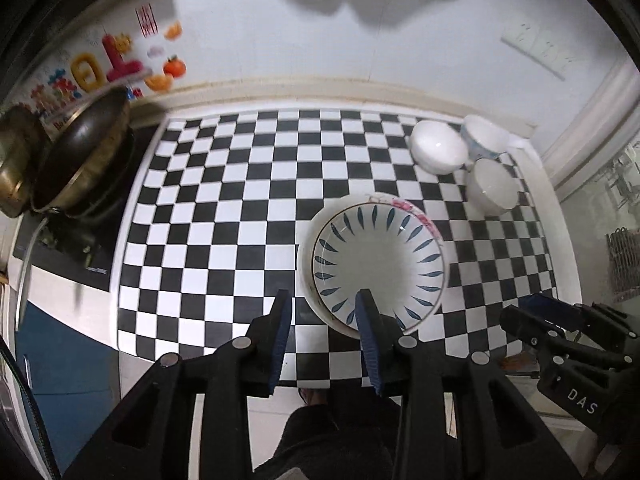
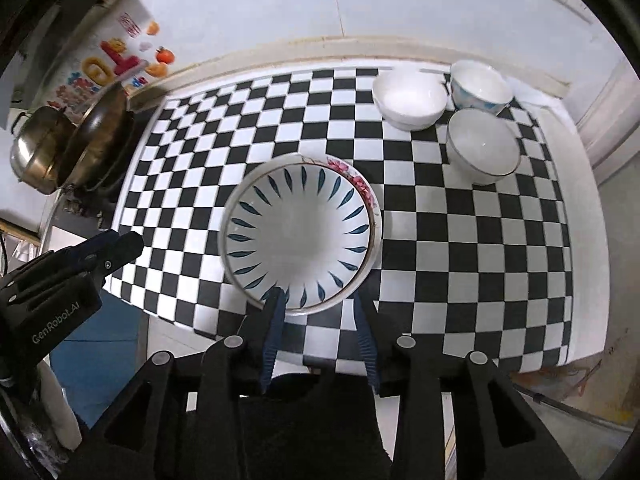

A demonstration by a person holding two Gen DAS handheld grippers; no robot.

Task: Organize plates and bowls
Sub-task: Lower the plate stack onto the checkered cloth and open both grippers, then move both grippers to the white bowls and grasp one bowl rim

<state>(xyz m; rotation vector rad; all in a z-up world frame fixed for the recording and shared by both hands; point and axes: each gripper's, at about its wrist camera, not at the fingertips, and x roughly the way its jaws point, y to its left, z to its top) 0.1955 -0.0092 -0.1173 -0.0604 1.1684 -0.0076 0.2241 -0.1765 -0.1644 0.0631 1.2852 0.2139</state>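
Note:
A white plate with blue leaf marks (image 1: 380,264) (image 2: 300,236) lies on top of a stack, over a plate with pink flowers (image 1: 420,216) (image 2: 360,184), near the front of the checkered mat. Three white bowls (image 1: 440,148) (image 2: 412,98) stand apart at the back right. My left gripper (image 1: 326,300) is open above the stack's near left rim, holding nothing. My right gripper (image 2: 318,296) is open just above the stack's near rim, holding nothing. Each gripper shows at the edge of the other's view.
A dark wok (image 1: 84,156) (image 2: 100,128) and a steel pot (image 2: 36,148) sit on a cooktop at the left. The checkered mat (image 1: 224,208) (image 2: 460,240) covers the counter; a white wall runs behind it. The counter's front edge is near the grippers.

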